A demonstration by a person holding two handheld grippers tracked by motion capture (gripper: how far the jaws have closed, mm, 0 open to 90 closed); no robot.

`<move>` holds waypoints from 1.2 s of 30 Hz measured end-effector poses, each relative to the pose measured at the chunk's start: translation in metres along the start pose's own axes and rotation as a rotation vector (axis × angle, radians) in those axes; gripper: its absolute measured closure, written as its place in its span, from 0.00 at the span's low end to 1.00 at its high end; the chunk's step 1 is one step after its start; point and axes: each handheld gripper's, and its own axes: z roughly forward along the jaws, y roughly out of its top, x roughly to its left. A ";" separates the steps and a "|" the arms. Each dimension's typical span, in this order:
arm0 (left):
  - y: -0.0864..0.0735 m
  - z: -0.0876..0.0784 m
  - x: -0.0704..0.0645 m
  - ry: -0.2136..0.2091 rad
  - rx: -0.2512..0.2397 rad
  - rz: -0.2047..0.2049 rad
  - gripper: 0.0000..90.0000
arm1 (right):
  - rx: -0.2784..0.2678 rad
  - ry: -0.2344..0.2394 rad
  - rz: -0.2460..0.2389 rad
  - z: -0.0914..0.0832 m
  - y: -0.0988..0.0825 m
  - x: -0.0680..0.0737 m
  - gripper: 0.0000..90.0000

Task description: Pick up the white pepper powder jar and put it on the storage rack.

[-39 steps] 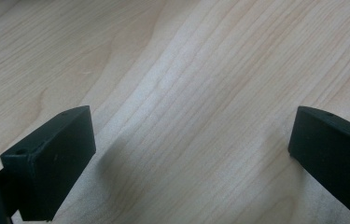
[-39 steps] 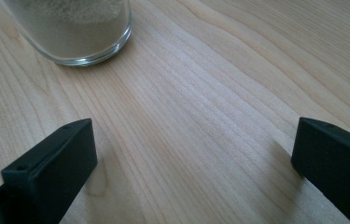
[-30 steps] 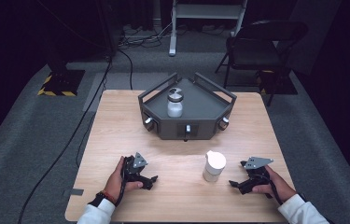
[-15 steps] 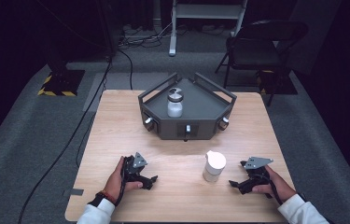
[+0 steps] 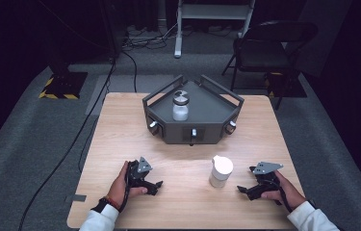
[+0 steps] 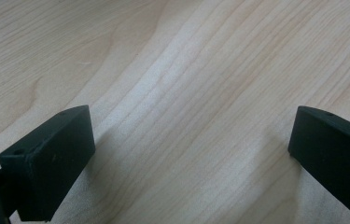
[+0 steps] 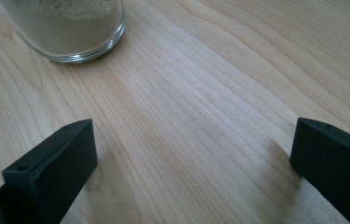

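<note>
A white-capped jar point(image 5: 221, 171) of pale powder stands on the wooden table point(image 5: 120, 130) near the front. Its glass base point(image 7: 70, 32) shows at the top left of the right gripper view. My right gripper point(image 5: 243, 189) rests on the table just right of that jar, open, with bare wood between its jaws. On the front left my left gripper point(image 5: 157, 186) lies open too, held by a hand, over bare wood point(image 6: 186, 116). A second jar point(image 5: 180, 107) with a dark lid stands inside a dark grey tray point(image 5: 216, 113) at the table's far middle.
The grey tray has raised walls and small knobs point(image 5: 193, 132) on its front face. Beyond the table stand a black folding chair point(image 5: 269, 48), a white stand point(image 5: 215, 14) and cables on the grey floor. A cable point(image 5: 72, 144) runs past the table's left edge.
</note>
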 end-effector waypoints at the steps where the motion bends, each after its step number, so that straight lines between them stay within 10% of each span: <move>1: 0.000 0.000 0.000 0.001 -0.001 0.001 0.00 | -0.002 -0.001 -0.001 0.000 -0.001 0.001 0.01; 17: 0.000 0.000 -0.001 0.003 -0.001 -0.002 0.00 | -0.153 0.034 0.000 -0.019 0.001 0.014 0.02; 36: -0.001 -0.001 -0.001 0.005 -0.001 -0.004 0.00 | -0.201 0.054 0.012 -0.015 0.019 0.033 0.02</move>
